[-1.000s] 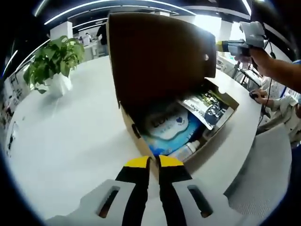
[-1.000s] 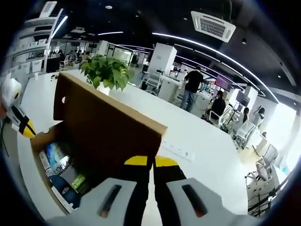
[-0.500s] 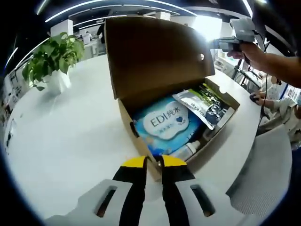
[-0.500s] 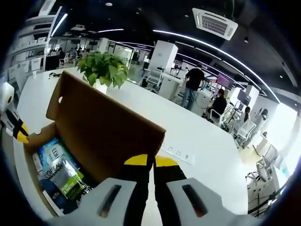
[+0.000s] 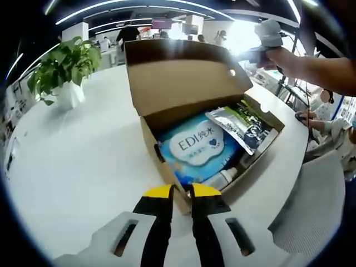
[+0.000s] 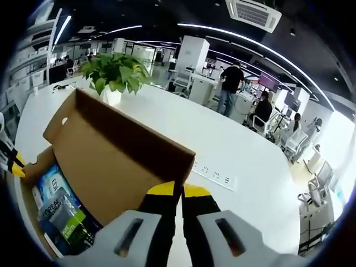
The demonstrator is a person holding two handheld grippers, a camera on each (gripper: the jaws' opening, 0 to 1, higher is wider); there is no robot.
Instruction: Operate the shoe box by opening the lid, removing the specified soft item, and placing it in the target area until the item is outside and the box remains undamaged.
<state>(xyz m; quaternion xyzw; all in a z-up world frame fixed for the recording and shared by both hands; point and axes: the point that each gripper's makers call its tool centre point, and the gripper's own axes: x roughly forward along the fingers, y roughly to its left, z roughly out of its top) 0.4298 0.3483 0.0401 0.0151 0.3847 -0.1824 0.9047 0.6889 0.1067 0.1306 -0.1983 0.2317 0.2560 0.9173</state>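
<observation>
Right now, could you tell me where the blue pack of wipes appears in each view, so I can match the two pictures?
Left gripper view: the blue pack of wipes lies in the middle of the picture, flat in the open box, just above the hand-held gripper.
Right gripper view: the pack sits at the lower left, inside the box under the raised lid.
Shared landmark: the potted plant on the white table.

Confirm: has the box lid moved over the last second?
Yes. The lid has swung further back, away from the blue pack, now exposing the box's contents.
</observation>
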